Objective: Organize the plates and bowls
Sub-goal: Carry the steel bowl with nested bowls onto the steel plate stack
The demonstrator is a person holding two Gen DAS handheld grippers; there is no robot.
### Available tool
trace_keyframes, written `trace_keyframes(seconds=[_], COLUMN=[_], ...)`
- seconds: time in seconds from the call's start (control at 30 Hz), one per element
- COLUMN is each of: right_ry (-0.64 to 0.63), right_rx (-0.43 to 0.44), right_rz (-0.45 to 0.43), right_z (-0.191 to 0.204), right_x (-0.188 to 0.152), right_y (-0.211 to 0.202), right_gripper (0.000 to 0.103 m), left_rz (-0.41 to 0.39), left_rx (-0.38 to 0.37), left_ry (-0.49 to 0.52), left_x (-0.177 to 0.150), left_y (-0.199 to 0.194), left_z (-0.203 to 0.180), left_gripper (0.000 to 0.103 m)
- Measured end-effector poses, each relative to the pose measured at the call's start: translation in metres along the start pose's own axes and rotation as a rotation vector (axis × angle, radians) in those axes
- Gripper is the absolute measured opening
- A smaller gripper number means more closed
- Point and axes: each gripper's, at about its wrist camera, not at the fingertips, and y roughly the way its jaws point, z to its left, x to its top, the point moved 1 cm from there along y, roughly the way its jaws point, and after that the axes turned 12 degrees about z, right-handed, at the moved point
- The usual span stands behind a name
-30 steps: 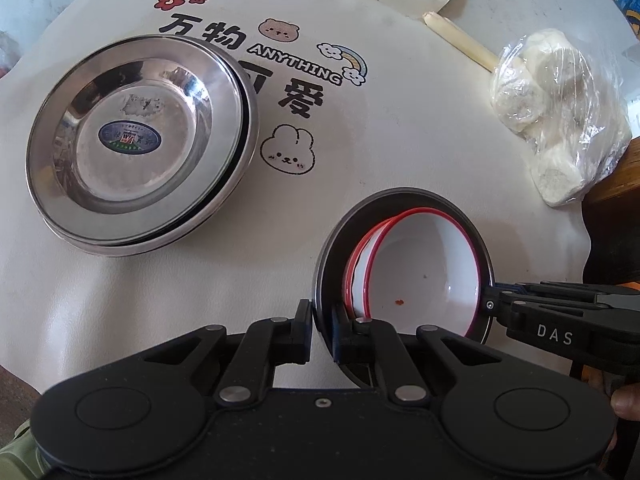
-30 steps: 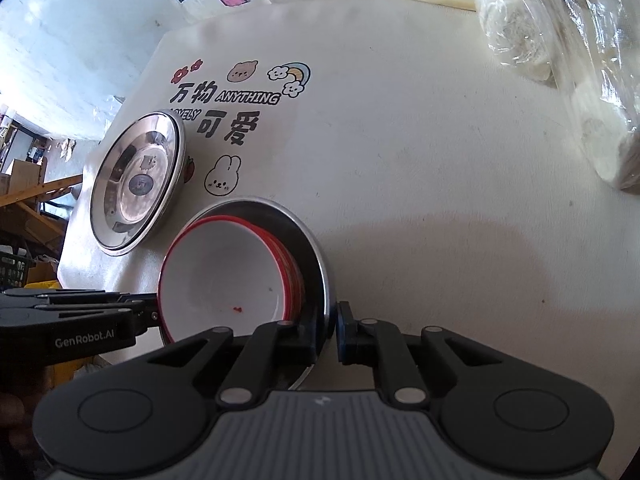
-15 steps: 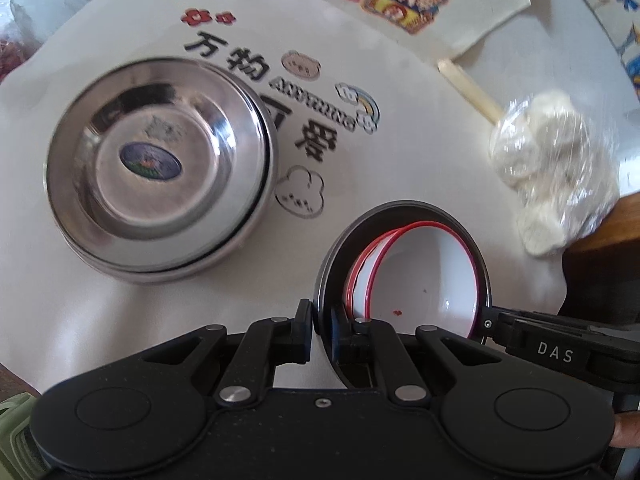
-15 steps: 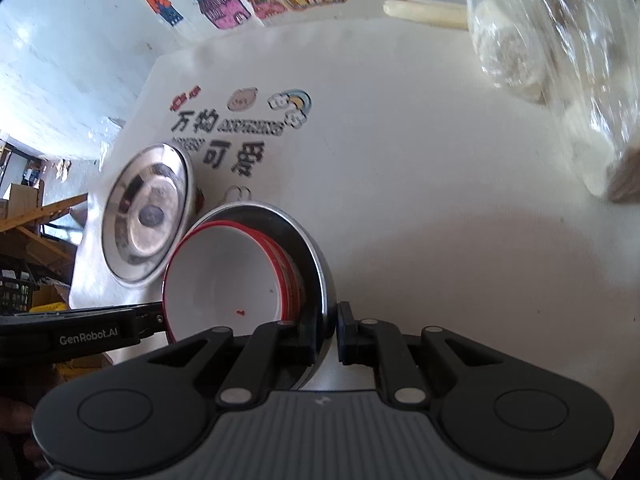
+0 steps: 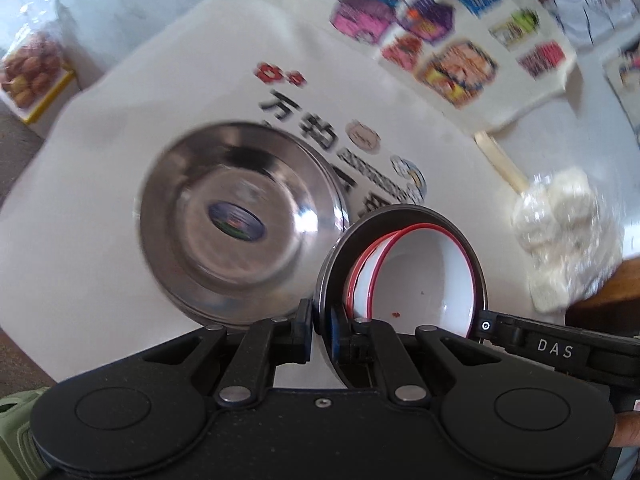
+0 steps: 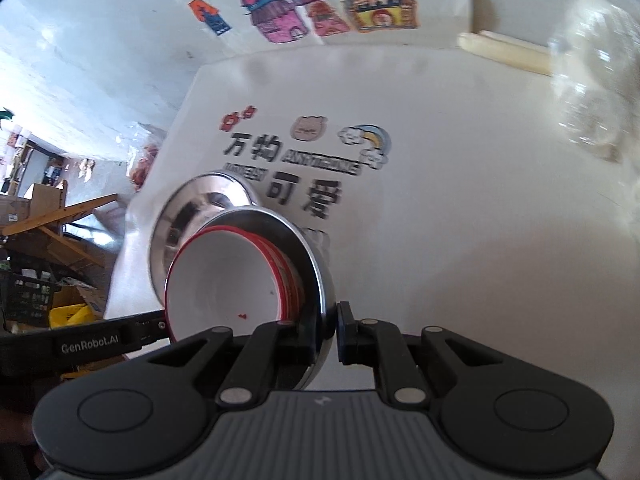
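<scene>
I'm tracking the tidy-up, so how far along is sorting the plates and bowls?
Done: steel plates sit stacked on the mat. In hand: the left gripper and right gripper each pinch an opposite rim of a steel bowl with red-rimmed bowls nested inside, held beside the plate stack. Left: setting that bowl stack down.
</scene>
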Motion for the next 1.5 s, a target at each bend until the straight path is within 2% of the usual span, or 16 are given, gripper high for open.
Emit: trace_keyframes(seconds=[0.33,0.5,0.7,1.5], right_ry=[-0.122,-0.139,-0.133,0.048], right_rx=[0.009,0.018,0.014,0.014], right_rz=[0.014,0.036,0.060,0.064], right_z=[0.058,0.077,0.090,0.091], right_x=[0.034,0.041,0.044,0.058], right_y=[0.015,0.028,0.041,0.080], right_gripper=[0.012,0.012,0.012,0.012], left_rz=[-0.057,-0.062,-0.032,0.083], left_rx=[-0.013,-0.016,-0.023,0.022], left_ry=[-0.117,-0.144,-0.152,0.008], left_x=[0.011,0.018,0.025,0.080], left_y=[-0.023,-0.027,-0.023,0.002], left_z=[0.052,0.073,0.091,0.104], left_gripper=[0.007,0.006,0.006,0.006])
